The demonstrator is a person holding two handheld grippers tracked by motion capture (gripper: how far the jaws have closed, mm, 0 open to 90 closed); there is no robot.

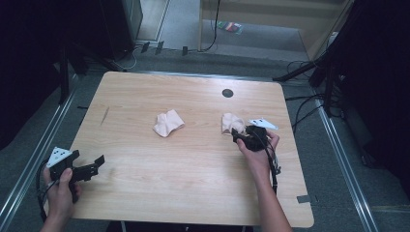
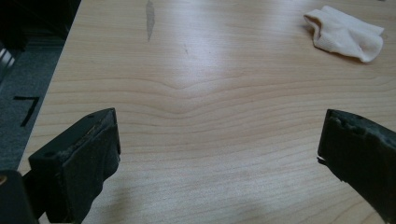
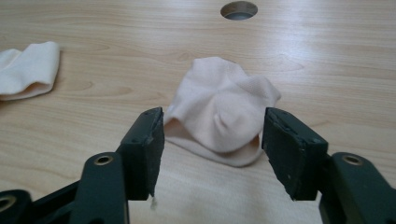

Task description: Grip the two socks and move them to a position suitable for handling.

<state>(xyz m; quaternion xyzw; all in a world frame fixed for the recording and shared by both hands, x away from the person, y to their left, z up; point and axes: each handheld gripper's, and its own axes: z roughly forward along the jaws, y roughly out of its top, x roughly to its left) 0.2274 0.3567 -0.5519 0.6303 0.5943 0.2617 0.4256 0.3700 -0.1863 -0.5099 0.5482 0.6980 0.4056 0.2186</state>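
Right sock [image 3: 224, 116], pale pink and bunched, lying on the table [image 1: 193, 169] toward its right side, just below a round hole [image 3: 238, 10] in the top. Seen from the right gripper view, sock's near edge sitting between the two black jaws of the right gripper [image 3: 212, 149], pads parted and standing either side of the fabric, not yet pressing on it; gripper released, nothing grasped. In the high view, right gripper [image 1: 240, 137] at the sock [image 1: 231, 122], its tip at the cloth's lower right edge, held in a hand [image 1: 258, 152] with a cable trailing back along the forearm. Left sock [image 1: 168, 123], same pale colour, crumpled near the table's middle, well apart from the right one. Left gripper [image 1: 99, 162] resting over the near left corner of the table, jaws spread wide over bare wood in the left gripper view, empty, far from both socks. Grey floor and cables beyond the table's far edge
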